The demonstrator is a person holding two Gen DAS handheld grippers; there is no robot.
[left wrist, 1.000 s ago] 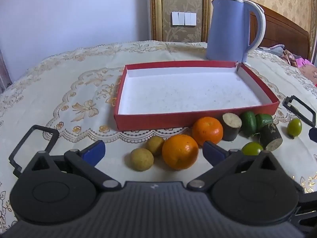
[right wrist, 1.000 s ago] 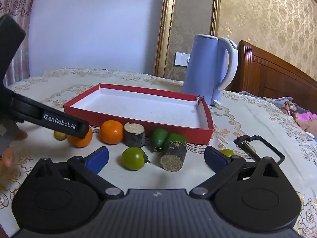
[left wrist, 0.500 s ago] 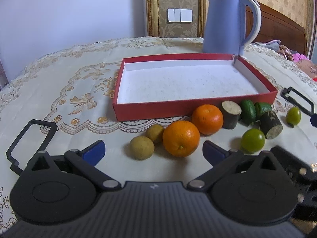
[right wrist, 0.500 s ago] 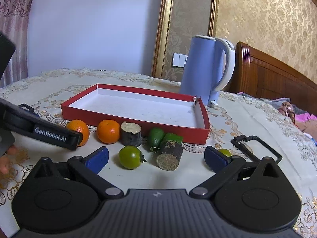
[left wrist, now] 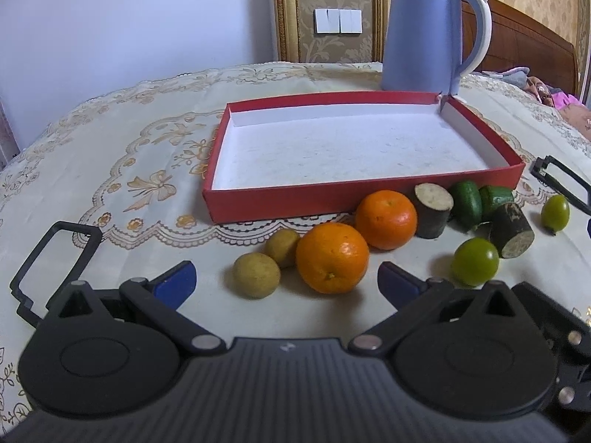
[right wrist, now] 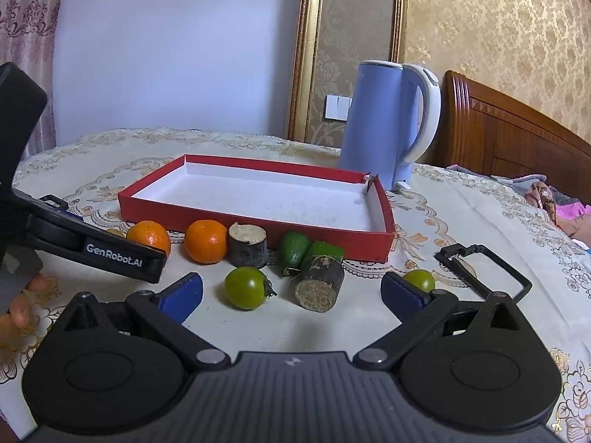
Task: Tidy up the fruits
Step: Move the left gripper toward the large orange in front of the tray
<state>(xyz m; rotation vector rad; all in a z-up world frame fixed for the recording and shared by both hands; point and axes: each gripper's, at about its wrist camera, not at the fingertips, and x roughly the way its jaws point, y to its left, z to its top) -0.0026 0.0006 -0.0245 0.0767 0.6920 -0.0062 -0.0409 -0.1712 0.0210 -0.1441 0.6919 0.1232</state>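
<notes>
A blue kettle (left wrist: 424, 33) with a white handle stands upright on the tablecloth (left wrist: 110, 155), which is cream with gold embroidered flowers and a butterfly. On the wall behind hangs a white switch plate (left wrist: 338, 21), set in a gold-patterned panel framed by gilt moulding (right wrist: 306, 51). To the right is a dark wooden headboard (right wrist: 517, 136), with crumpled pink and grey cloth (right wrist: 554, 199) lying below it. A patterned curtain (right wrist: 26, 18) hangs at far left.

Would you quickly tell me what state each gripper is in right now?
Left gripper: open, holding nothing.
Right gripper: open, holding nothing.
</notes>
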